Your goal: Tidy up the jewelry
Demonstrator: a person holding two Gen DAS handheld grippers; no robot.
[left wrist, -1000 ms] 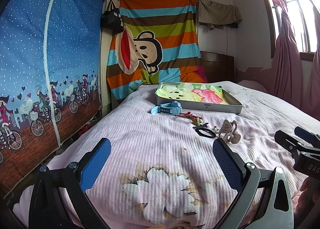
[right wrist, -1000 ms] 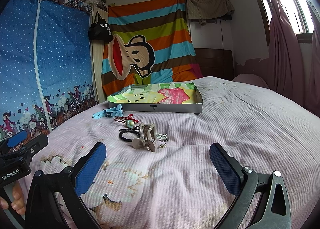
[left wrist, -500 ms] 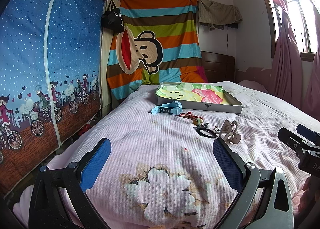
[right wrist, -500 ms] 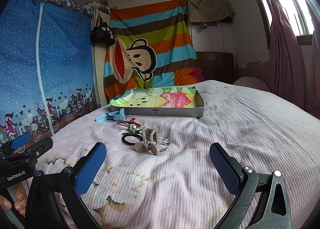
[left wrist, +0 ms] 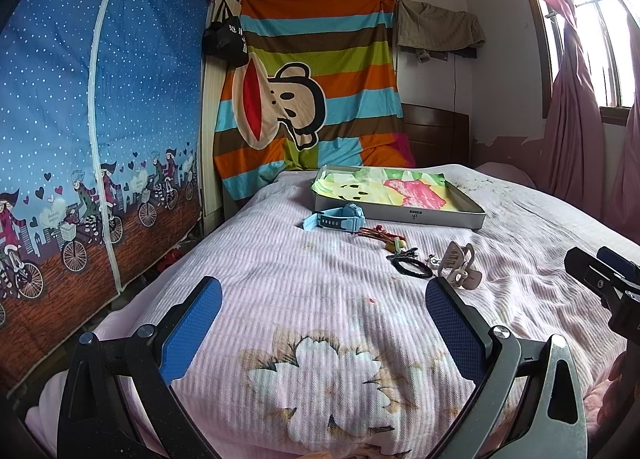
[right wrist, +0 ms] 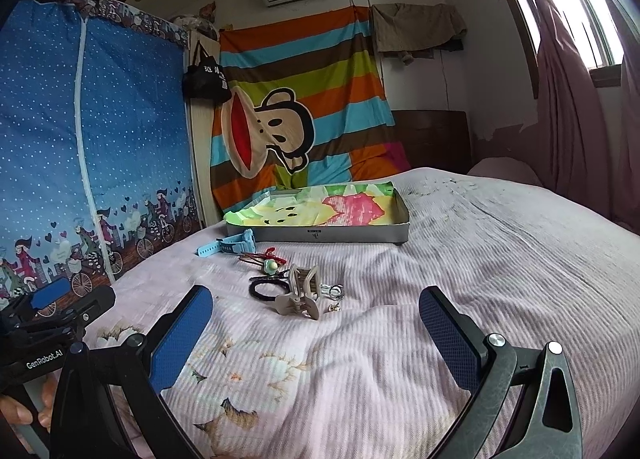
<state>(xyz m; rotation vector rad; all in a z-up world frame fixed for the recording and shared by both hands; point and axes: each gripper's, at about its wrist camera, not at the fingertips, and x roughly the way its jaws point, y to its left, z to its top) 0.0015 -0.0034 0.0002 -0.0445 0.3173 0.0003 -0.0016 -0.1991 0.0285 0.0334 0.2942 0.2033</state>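
Small items lie in a loose row on the pink bed cover: a blue watch [left wrist: 340, 217] [right wrist: 232, 246], a red cord with a green bead [left wrist: 386, 238] [right wrist: 269, 263], a black hair tie [left wrist: 410, 267] [right wrist: 266, 289], a beige claw clip [left wrist: 456, 265] [right wrist: 300, 293] and small silver earrings [right wrist: 334, 293]. Behind them is a grey shallow box [left wrist: 424, 217] [right wrist: 340, 235] lined with colourful cloth. My left gripper [left wrist: 320, 319] is open and empty, short of the items. My right gripper [right wrist: 316, 323] is open and empty, just short of the claw clip.
A blue wardrobe cover [left wrist: 80, 139] stands along the bed's left side. A striped monkey cloth [left wrist: 312, 99] hangs behind the bed. Pink curtains and a window [left wrist: 580, 79] are at the right. The right gripper shows at the right edge of the left wrist view [left wrist: 608, 275].
The right gripper has moved forward and a little left, closer to the claw clip and hair tie. The left gripper has stayed almost still. Both stay open.
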